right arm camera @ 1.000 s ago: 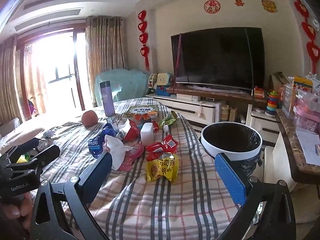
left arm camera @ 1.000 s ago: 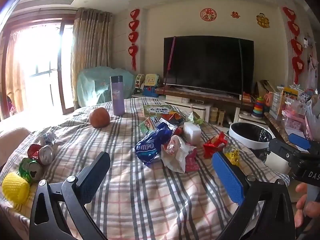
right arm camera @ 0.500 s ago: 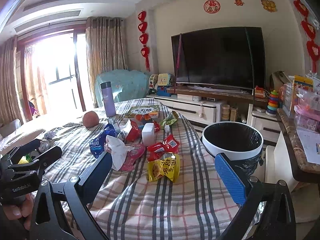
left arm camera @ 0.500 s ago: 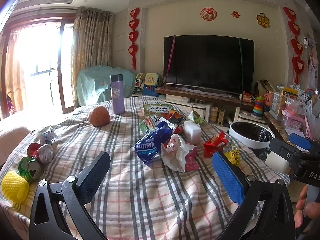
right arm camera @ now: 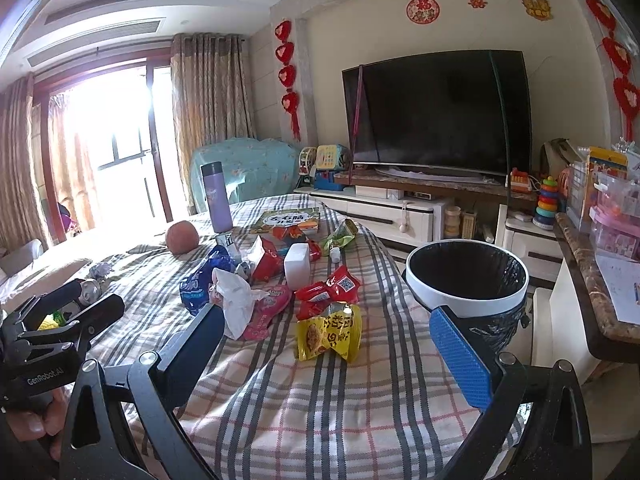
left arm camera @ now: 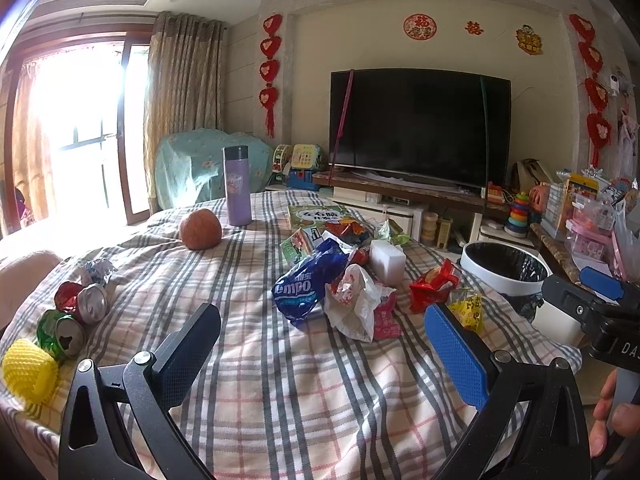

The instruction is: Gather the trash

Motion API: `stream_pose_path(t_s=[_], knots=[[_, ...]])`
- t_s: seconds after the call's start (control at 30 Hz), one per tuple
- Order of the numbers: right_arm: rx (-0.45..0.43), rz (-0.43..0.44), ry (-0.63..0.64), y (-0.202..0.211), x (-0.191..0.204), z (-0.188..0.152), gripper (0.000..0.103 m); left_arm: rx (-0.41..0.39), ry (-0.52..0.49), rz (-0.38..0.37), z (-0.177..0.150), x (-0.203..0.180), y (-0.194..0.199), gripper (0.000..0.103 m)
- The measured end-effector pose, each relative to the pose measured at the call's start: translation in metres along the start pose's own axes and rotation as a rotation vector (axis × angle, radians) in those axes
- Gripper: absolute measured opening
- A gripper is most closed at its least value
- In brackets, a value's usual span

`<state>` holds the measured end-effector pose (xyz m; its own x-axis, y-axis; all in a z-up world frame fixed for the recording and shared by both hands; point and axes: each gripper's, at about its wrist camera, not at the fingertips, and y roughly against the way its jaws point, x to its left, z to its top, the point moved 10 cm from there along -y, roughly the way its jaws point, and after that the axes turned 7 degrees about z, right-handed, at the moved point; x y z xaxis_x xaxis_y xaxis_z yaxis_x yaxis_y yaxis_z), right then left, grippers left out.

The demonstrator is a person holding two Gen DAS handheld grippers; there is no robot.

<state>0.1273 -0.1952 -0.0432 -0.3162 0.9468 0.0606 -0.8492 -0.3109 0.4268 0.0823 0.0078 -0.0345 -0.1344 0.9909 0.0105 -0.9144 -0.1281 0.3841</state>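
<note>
Both the left gripper (left arm camera: 322, 344) and the right gripper (right arm camera: 326, 340) are hovering wide open and empty; collecting seems not yet begun. The right one is facing the yellow packet (right arm camera: 328, 332), probably the first grab, for dropping into the bin (right arm camera: 466, 276).

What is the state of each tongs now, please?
Left tongs: open, holding nothing.
Right tongs: open, holding nothing.

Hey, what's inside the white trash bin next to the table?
The white trash bin has a black liner. No trash is visible in the part shown; its bottom is hidden by the near rim and too dark to tell.
</note>
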Motion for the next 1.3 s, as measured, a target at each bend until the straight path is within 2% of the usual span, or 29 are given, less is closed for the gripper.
stream_pose_path(t_s=[1.3], knots=[[0.02, 0.02, -0.018, -0.0048, -0.0011, -0.0067, 0.103, 0.01, 0.003, -0.002, -0.0064, -0.0027, -0.0028, 0.102]])
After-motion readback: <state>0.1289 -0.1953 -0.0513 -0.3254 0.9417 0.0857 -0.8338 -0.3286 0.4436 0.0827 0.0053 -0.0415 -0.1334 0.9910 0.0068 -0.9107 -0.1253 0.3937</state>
